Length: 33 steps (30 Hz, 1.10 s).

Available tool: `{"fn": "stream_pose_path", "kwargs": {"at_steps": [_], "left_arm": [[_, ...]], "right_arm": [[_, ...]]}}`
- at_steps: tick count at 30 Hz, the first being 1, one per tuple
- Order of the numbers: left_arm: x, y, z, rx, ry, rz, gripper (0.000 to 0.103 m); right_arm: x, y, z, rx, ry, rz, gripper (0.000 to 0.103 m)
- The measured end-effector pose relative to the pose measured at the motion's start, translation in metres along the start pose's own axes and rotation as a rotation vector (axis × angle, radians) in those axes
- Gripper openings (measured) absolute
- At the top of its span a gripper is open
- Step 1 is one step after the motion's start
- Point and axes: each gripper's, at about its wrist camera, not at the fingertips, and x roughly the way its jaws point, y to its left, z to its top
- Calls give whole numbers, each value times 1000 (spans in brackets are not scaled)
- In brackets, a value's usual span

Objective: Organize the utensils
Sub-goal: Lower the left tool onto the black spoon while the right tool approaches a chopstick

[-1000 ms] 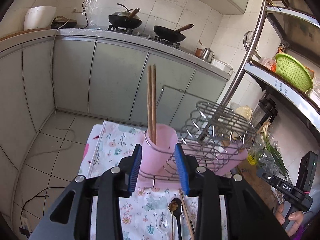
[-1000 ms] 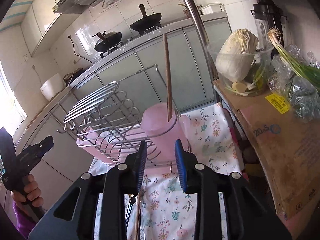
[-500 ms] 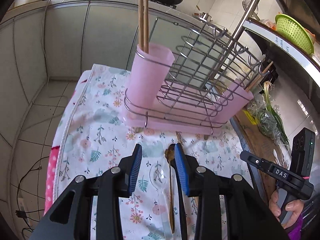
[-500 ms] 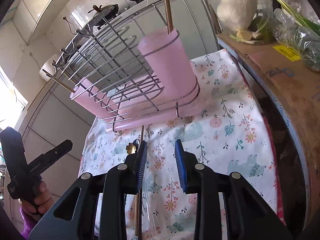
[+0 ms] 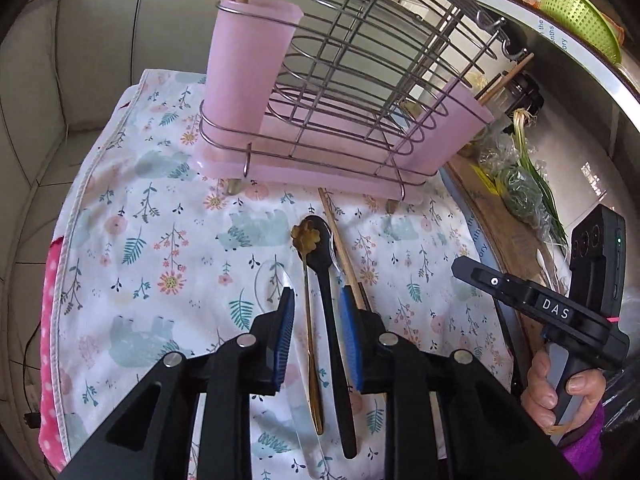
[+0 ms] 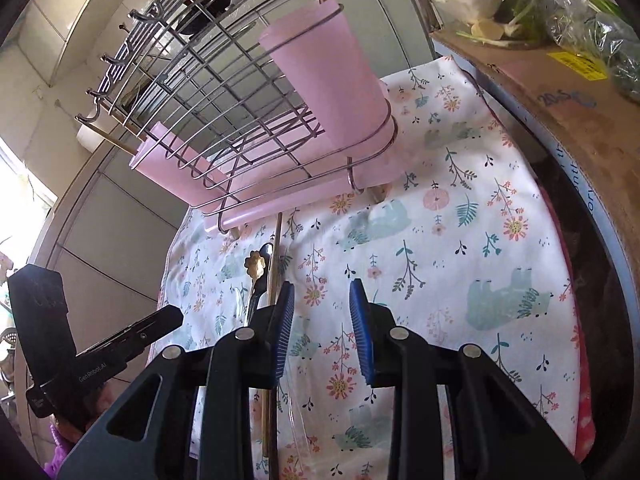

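Black spoon (image 5: 329, 312) and gold spoon (image 5: 308, 320) lie on the desk cloth (image 5: 160, 248) between the left gripper (image 5: 317, 300) fingers, which have just been narrowing but aren't pinching yet, so I'd centre on one handle first; right gripper (image 6: 318, 300) is part-open, empty.

Shiny wire rack (image 5: 360, 80), printed cotton cloth (image 5: 160, 240)

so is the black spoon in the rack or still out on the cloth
Out: the black spoon lies flat on the floral cloth, before the rack.

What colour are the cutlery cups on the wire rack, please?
Pink cutlery cups, clearest in the left wrist view.
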Motion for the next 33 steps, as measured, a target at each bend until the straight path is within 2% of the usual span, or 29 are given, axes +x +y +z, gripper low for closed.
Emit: {"fn": "stream_pose_path", "kwargs": {"at_steps": [5, 11, 16, 19, 28, 31, 33], "left_arm": [[17, -9, -3, 25, 54, -19, 15], [47, -17, 0, 62, 109, 23, 15], [72, -14, 4, 42, 161, 28, 14], [83, -10, 6, 11, 183, 12, 9], [63, -4, 7, -19, 130, -31, 6], [50, 3, 7, -36, 84, -42, 6], [40, 5, 6, -19, 46, -20, 6]], "right_arm": [[4, -2, 0, 2, 10, 9, 29], [12, -2, -2, -2, 29, 23, 29], [17, -4, 1, 0, 41, 33, 29], [21, -4, 3, 0, 50, 40, 29], [41, 7, 7, -17, 98, 62, 29], [51, 14, 10, -12, 124, 88, 29], [57, 19, 11, -11, 142, 110, 29]]}}
